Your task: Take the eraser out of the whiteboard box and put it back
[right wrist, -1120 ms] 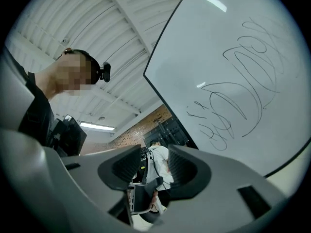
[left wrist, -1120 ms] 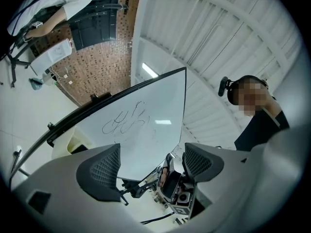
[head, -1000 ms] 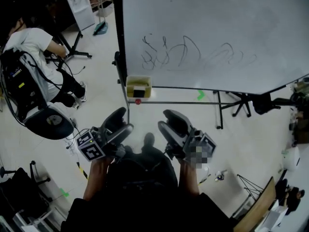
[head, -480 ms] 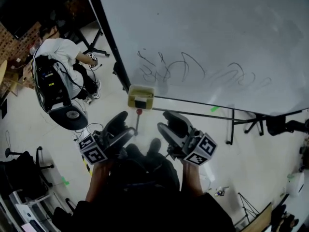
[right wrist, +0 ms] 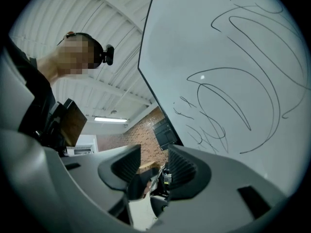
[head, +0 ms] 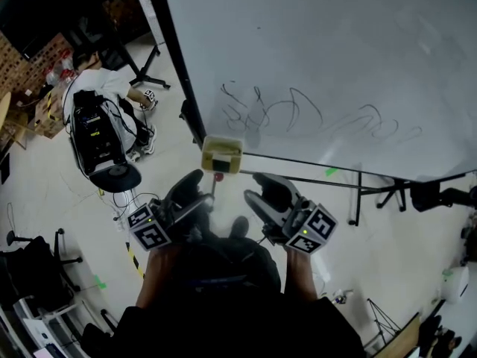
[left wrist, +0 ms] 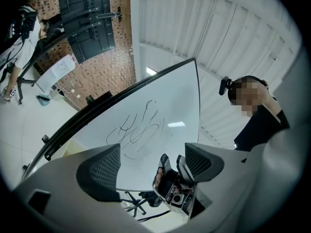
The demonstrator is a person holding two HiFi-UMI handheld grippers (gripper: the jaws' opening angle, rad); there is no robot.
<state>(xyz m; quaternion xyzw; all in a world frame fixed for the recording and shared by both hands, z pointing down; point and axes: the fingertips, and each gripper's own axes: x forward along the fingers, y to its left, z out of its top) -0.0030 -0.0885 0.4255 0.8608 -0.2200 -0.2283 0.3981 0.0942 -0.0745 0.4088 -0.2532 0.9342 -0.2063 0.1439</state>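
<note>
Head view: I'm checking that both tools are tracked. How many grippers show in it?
2. The left gripper is below-left of the yellow box; the right gripper is below-right of it. Both are open and empty.

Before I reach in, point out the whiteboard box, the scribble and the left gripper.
whiteboard box (head: 222,142), head view, its upper rim.
scribble (head: 292,112), head view, middle of the strokes.
left gripper (head: 200,188), head view, midway between its fingertips.

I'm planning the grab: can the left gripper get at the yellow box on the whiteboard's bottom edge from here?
Probably yes. The left gripper is open and empty, a little short of the yellow box, and nothing stands between them in the head view.
</note>
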